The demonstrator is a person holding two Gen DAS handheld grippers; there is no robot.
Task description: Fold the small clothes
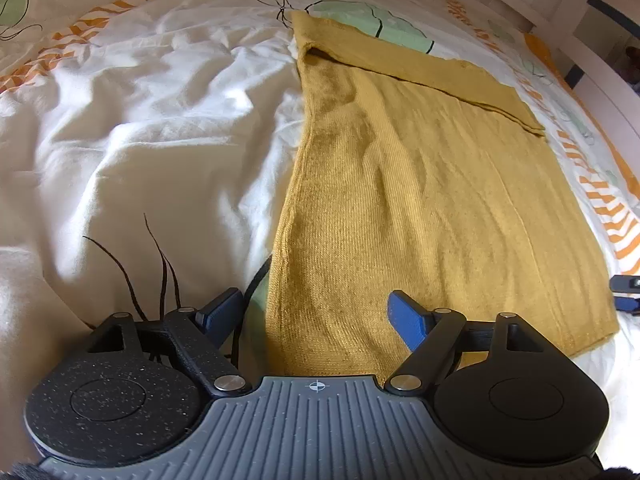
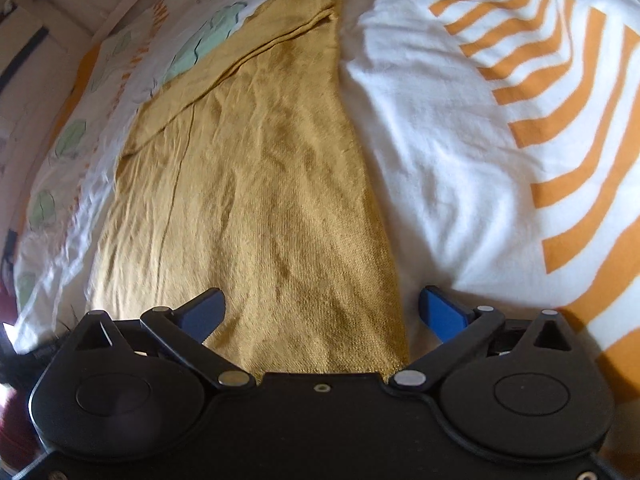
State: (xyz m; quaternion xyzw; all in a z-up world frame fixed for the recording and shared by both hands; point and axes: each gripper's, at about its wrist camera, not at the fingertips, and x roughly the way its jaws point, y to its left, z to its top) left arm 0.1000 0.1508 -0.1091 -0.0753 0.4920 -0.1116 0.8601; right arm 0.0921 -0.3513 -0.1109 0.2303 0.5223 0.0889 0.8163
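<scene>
A bed covered by a rumpled white duvet (image 1: 152, 120) with orange stripes carries a flat mustard-yellow knitted garment (image 1: 420, 200).

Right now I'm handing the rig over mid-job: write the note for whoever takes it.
Left gripper: open, nothing held, over the near left corner of the mustard garment.
Right gripper: open, nothing held, over the near right corner.
Garment: flat on the patterned duvet.
Done: far end already carries a folded-over band.
Left: grip both near corners and fold away from you, probably, then tidy.
</scene>
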